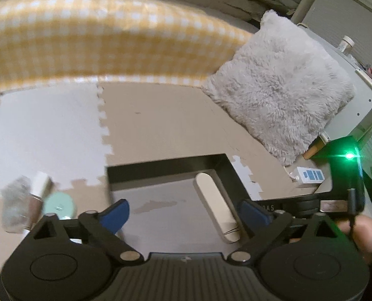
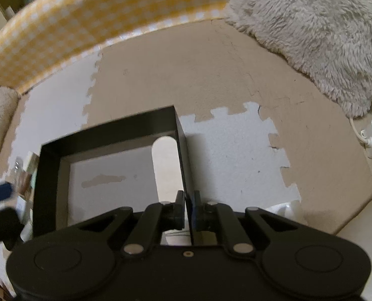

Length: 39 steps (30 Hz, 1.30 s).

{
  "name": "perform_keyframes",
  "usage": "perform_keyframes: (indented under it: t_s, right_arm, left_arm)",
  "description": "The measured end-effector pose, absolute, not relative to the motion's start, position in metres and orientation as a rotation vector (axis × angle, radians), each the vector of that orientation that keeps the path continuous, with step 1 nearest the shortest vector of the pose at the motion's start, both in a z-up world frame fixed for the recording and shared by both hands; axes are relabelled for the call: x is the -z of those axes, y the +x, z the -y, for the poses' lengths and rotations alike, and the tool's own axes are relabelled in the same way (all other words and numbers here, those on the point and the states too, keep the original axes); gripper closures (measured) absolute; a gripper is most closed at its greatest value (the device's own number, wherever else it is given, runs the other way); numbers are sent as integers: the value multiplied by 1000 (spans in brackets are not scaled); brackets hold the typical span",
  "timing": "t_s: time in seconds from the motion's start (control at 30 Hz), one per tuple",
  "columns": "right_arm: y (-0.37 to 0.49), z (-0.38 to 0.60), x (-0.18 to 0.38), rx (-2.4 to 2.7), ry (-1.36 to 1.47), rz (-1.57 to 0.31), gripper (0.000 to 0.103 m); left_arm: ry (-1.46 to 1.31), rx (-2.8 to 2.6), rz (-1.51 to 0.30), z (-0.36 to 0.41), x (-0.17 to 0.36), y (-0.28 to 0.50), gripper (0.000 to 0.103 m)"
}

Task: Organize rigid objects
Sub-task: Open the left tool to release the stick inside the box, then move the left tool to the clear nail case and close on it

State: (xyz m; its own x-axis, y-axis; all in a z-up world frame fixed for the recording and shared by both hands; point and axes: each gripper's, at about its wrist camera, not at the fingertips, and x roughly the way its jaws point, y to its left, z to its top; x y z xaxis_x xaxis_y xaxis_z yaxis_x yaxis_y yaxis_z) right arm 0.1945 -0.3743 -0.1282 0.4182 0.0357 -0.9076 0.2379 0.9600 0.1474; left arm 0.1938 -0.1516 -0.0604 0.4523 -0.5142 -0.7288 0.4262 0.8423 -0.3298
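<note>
Home floor: foam mat [image 2: 236, 80], fluffy cushion [image 1: 281, 85].

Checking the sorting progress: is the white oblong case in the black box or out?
In: the white oblong case lies flat inside the black box, against its right wall.

Grey fluffy cushion [image 1: 281, 85] beside yellow checked fabric [image 1: 105, 42], on beige-and-white puzzle floor mat [image 1: 160, 123]; white power strip [image 1: 308, 175] near cushion's corner.

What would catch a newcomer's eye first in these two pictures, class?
The black box on the puzzle-mat floor stands out, with a long white case lying along its right wall. The right tool is clamped on that wall. Behind run a yellow checked cushion and, at right, a fluffy grey pillow.
</note>
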Motion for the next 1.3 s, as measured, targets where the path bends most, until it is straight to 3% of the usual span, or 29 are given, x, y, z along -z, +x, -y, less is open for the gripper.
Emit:
perform_keyframes:
  t_s: [0.47,1.03,1.3]
  right_arm:
    - [199,367,131,133,203,-1177,99]
    - [200,366,134,143,203,-1198,99]
    - [202,364,136,145,185,-1211,99]
  left_arm:
    - [23,496,-837,84,33,190,0]
    - [-65,288,-929,1,90,252,0]
    - [-193,265,-1063,-13,129,283,0]
